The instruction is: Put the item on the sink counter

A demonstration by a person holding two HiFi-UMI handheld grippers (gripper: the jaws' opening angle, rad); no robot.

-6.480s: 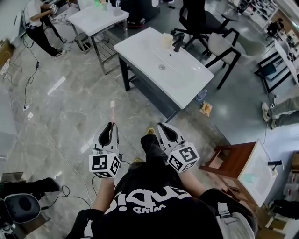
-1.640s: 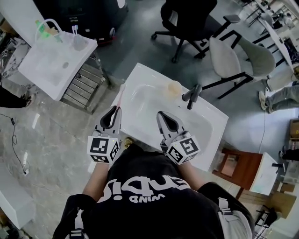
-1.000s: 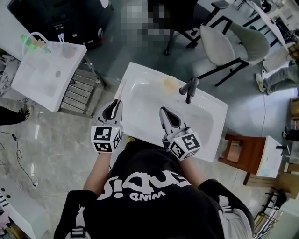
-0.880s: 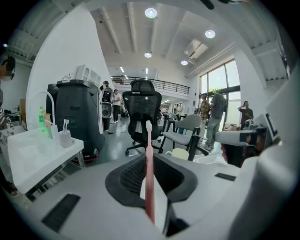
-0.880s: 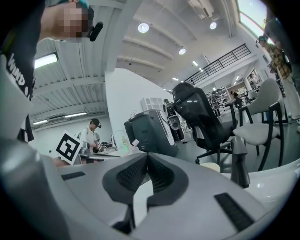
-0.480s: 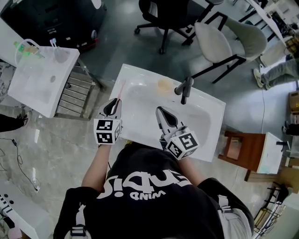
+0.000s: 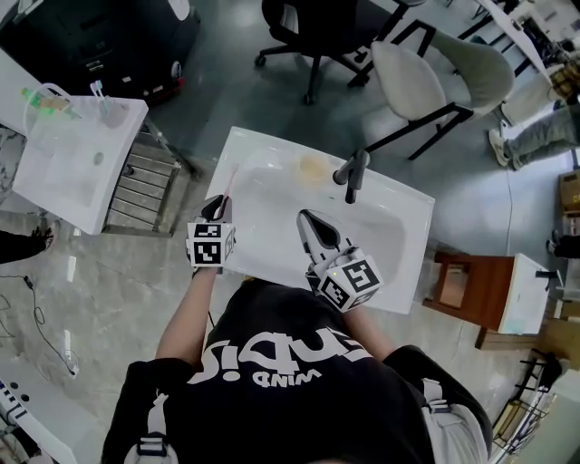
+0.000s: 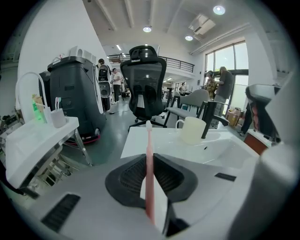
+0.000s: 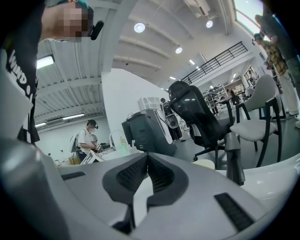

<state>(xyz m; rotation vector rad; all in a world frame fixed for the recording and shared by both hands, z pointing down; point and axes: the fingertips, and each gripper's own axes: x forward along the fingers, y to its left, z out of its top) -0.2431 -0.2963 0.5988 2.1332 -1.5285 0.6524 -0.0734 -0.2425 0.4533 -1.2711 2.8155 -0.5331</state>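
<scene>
My left gripper point(image 7: 216, 205) is shut on a pink toothbrush point(image 7: 226, 184), whose head sticks out ahead of the jaws over the left end of the white sink counter point(image 7: 403, 258). In the left gripper view the toothbrush point(image 8: 149, 164) runs straight up between the pads of the left gripper point(image 8: 149, 157), pointing at the counter point(image 8: 154, 140). My right gripper point(image 7: 304, 218) hangs over the basin, shut with nothing in it. In its own view the right gripper point(image 9: 146, 157) shows its jaws closed together.
A cream cup point(image 7: 314, 166) and a dark faucet point(image 7: 352, 174) stand at the counter's far edge. A second white sink stand point(image 7: 63, 159) is at left. A black office chair point(image 7: 308, 27) and a grey chair point(image 7: 435, 72) stand beyond, and a wooden stool point(image 7: 453, 285) at right.
The person has walked up to the sink counter. Both grippers, earlier over the floor, are now above it, and the left one has edged forward with the toothbrush.
</scene>
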